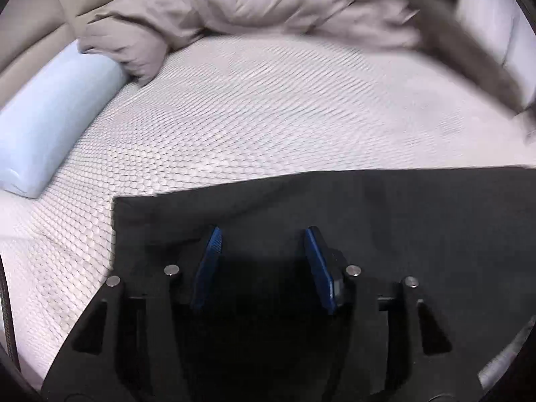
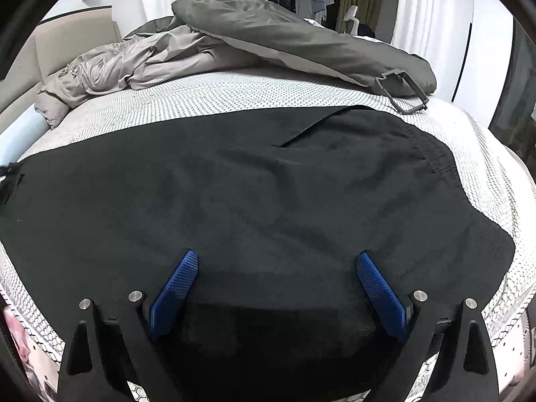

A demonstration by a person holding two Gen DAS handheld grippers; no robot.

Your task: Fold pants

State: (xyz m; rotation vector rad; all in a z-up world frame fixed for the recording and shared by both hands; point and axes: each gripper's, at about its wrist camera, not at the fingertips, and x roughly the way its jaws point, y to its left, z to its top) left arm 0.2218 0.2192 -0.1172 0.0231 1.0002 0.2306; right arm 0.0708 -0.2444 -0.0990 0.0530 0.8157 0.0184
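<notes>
Bed (image 2: 335, 90): a mattress with a white honeycomb-patterned cover carries everything in view. A crumpled taupe duvet (image 2: 140, 63) and a grey-green comforter (image 2: 284, 40) lie heaped at the far side, well apart from the work area. A pale blue bolster (image 1: 50, 124) lies along the bed's left edge.

Pants (image 2: 251, 194): black, spread roughly flat across the near half of the bed, lying crosswise to the right wrist view. The gathered waistband (image 2: 439, 164) is at the right; a leg end with a squared corner (image 1: 117, 201) shows in the left wrist view. Shallow wrinkles run across the middle. No cross fold is evident.

Left tool (image 1: 261, 238): released, blue pads spread apart, nothing between them, poised over the cloth near the leg end.

Right tool (image 2: 278, 261): likewise released, pads wide, hovering over the near edge of the pants toward the waist half.

Assessment: the step in hand appears to be taking hold of the near edge for a fold. Recommended practice: lower each tool until one pad slips under the cloth edge, pinch every layer rather than the top one alone, and place the grips on matching points. Lift both together and keep the cloth taut, so wrinkles are not trapped in the fold.
</notes>
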